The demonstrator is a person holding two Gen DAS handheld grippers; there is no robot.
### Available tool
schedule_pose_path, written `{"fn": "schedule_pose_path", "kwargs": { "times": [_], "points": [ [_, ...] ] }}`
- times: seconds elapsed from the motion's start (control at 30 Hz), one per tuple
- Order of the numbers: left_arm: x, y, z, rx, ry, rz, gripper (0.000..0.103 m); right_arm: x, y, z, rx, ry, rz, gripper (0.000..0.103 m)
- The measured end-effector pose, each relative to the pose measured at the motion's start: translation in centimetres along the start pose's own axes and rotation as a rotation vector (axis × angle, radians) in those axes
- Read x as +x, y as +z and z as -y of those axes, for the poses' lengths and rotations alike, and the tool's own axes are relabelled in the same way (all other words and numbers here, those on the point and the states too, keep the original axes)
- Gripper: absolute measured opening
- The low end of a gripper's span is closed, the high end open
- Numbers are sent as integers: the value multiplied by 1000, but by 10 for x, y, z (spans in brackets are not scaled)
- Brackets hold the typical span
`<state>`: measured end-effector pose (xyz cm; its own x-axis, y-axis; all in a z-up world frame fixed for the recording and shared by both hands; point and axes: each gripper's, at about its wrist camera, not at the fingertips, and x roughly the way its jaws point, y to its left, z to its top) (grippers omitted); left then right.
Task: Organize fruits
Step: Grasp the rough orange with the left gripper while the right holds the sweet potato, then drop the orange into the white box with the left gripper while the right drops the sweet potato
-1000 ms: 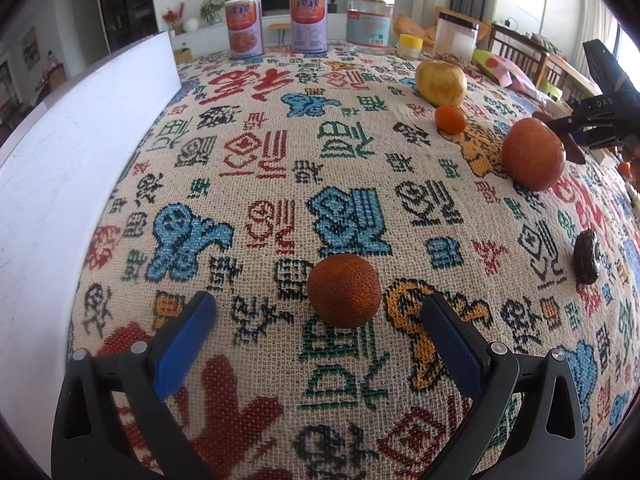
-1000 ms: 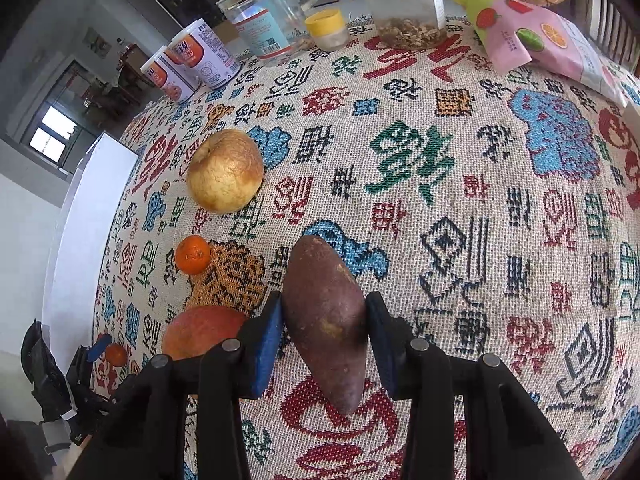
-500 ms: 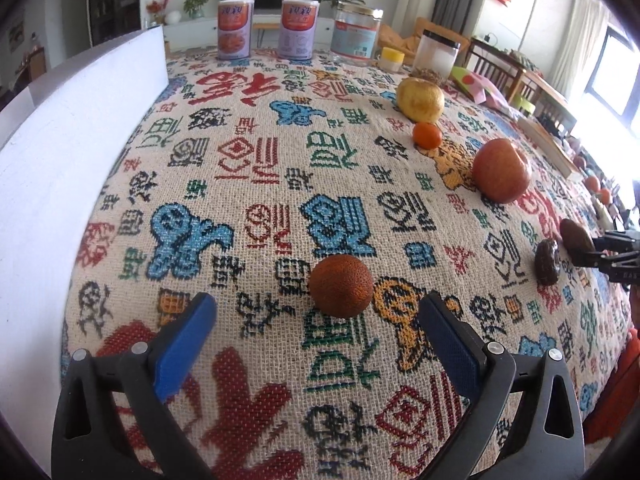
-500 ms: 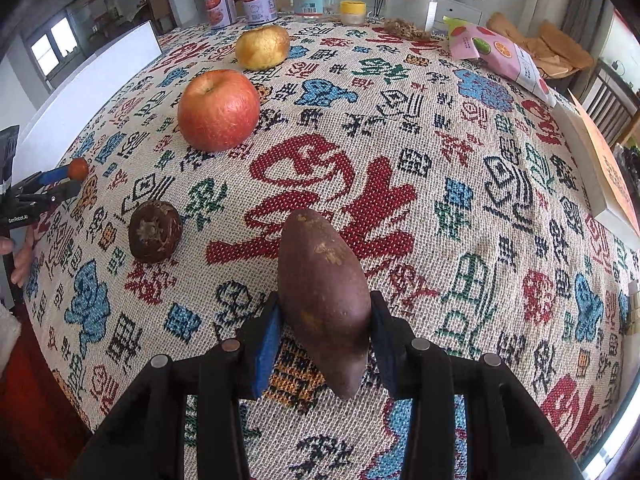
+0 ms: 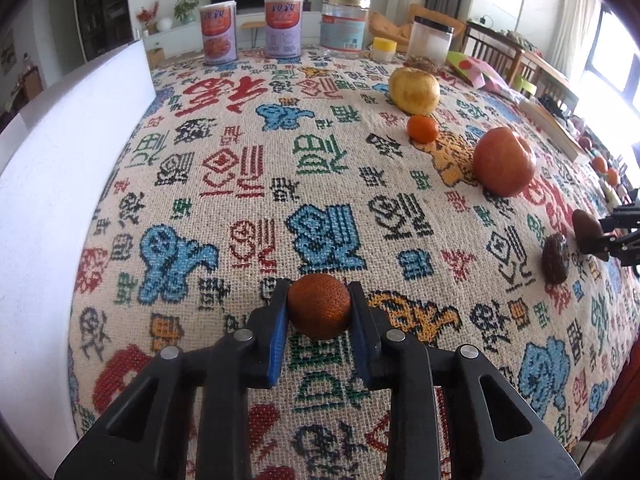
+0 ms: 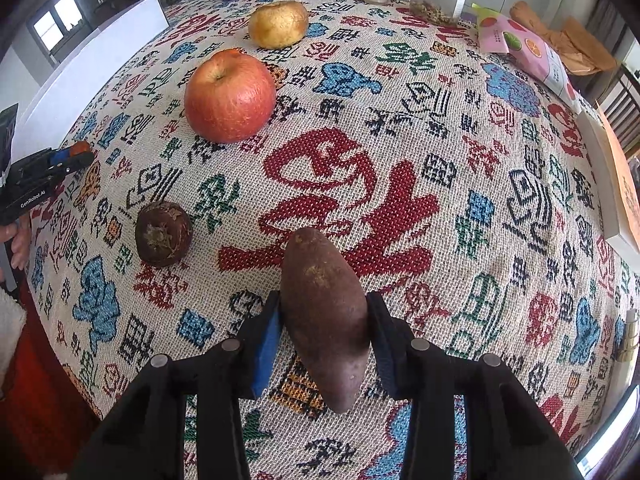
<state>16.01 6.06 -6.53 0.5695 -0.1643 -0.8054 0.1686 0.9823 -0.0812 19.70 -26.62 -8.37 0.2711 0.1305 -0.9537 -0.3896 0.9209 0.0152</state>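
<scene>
A rough-skinned dark orange fruit (image 5: 319,306) sits pinched between the blue pads of the left claw (image 5: 319,312), low over the patterned cloth of the tabletop (image 5: 320,184) near its front edge. The right claw (image 6: 324,320) grips a long brown sweet potato (image 6: 325,320) by its middle, the pointed end reaching forward over a large red woven character and the blunt end hanging back between the black arms. Left of the sweet potato, a small dark round fruit with a dried crown (image 6: 163,233) rests on the cloth, well apart from it. Beyond that lies a red apple (image 6: 230,95), and farther back a yellow pear (image 6: 278,24); in the left wrist view a small tangerine (image 5: 422,128) sits between the pear and the apple, just beside the pear. At the far edge of the tabletop stand two printed cans (image 5: 251,30), a glass jar with a metal lid (image 5: 344,22), a little yellow-capped jar (image 5: 384,48) and a clear container with a black lid (image 5: 431,42). A pink snack bag printed with fruit (image 6: 524,52) lies at the back right, and a white board (image 5: 60,184) runs along the left side of the tabletop.
</scene>
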Motion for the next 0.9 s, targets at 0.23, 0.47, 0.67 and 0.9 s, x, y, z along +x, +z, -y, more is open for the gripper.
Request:
{"fn": "schedule_pose_path", "kwargs": {
  "times": [0.23, 0.47, 0.67, 0.9],
  "points": [
    [-89, 2, -26, -219, -140, 63, 28, -46, -10, -8, 72, 61, 123, 42],
    [-199, 9, -119, -432, -111, 199, 28, -93, 49, -145, -94, 321, 253, 42],
    [-190, 5, -228, -581, 129, 130, 28, -91, 111, -318, -285, 533, 266, 42],
    [-138, -15, -279, -648, 240, -15, 29, -40, 178, -462, -369, 512, 171, 42]
  ]
}}
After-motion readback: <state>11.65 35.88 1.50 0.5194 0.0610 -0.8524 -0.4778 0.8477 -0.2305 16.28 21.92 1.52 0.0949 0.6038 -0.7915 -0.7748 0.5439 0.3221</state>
